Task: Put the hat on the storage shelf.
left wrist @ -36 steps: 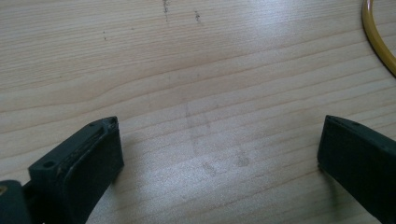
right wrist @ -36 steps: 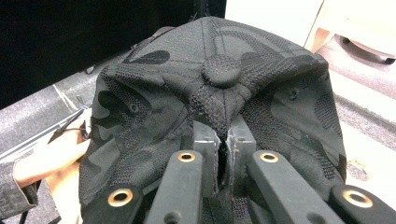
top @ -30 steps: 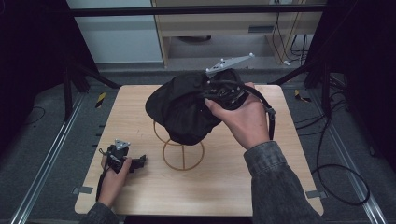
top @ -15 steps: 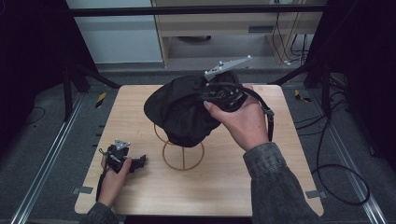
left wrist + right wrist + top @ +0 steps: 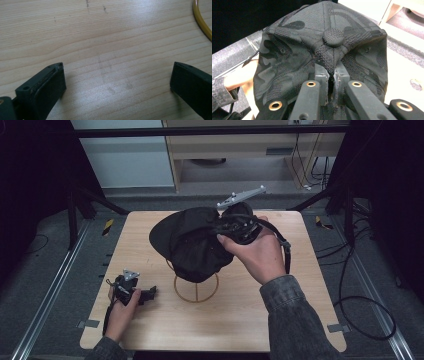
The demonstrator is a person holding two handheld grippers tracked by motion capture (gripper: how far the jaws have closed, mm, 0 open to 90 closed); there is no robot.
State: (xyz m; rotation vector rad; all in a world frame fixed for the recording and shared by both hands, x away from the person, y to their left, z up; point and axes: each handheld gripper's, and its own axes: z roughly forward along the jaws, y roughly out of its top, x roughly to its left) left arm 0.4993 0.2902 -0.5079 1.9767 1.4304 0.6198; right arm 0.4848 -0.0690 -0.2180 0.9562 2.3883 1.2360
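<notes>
Right hand-held gripper: jaws pinched tight on the fabric of the black cap.
Cap: held over the gold wire stand, mid-desk.
Left hand-held gripper: jaws spread wide, holding nothing, resting low on the desk's near-left part.

— What sits mid-table?
— A gold wire stand with a round ring base on the pale wooden table, and a black fabric cap just above it.
— Who holds the cap?
— The right gripper, in the right hand, at the cap's right side.
— And the left gripper?
— Low on the table, in the left hand, apart from the stand.
</notes>
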